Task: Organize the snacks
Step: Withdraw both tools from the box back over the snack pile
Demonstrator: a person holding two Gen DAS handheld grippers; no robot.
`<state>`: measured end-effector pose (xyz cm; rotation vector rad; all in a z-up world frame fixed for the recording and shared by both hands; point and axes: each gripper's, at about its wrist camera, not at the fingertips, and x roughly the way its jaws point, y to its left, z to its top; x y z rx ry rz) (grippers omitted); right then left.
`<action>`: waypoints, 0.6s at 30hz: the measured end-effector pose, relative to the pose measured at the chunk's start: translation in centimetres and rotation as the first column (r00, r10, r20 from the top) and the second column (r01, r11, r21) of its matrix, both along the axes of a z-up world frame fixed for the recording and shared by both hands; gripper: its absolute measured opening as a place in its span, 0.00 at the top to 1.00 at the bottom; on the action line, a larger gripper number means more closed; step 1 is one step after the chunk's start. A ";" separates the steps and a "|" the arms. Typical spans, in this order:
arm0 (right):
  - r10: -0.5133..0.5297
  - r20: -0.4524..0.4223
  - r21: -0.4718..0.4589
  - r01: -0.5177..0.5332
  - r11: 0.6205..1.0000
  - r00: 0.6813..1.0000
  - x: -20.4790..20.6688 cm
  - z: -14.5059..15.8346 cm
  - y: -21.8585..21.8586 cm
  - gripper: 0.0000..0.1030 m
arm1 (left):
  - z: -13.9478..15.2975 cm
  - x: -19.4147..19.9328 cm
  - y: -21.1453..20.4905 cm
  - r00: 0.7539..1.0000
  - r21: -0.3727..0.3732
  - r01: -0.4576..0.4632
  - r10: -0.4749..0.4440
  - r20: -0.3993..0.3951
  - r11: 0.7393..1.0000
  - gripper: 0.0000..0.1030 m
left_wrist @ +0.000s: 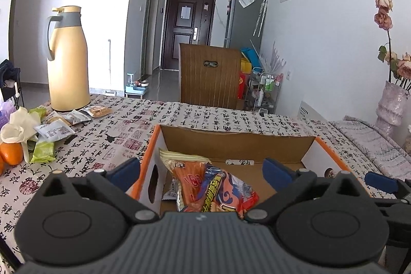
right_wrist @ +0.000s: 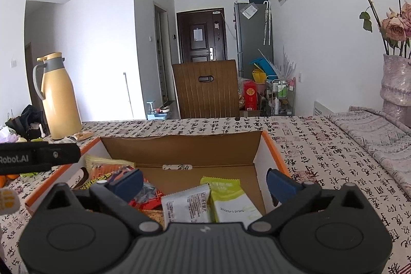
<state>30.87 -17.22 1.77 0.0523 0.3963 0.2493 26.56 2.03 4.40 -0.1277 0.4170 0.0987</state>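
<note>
Both grippers, left gripper and right gripper, hang fingers wide and empty over the cardboard box, while loose snack packets wait by the thermos: light, crinkly, slippery, best pinched at a sealed edge.

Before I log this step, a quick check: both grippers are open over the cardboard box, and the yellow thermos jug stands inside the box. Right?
Not quite. The yellow thermos jug stands on the tablecloth outside the cardboard box, off to its left, as the left wrist view shows. The rest holds: the left gripper and right gripper are both open over the box.
</note>
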 end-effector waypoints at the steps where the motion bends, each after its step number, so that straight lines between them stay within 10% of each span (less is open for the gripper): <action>1: -0.001 0.003 -0.002 0.001 1.000 1.000 -0.1 0.1 0.0 0.00 | 0.1 -0.1 0.0 1.000 -0.002 -0.002 0.002 0.004 1.000 0.00; 18: -0.010 0.052 -0.023 0.011 1.000 0.999 -4.8 3.0 -0.5 0.00 | 3.2 -5.1 -0.5 0.997 -0.002 0.013 -0.013 0.081 1.000 0.00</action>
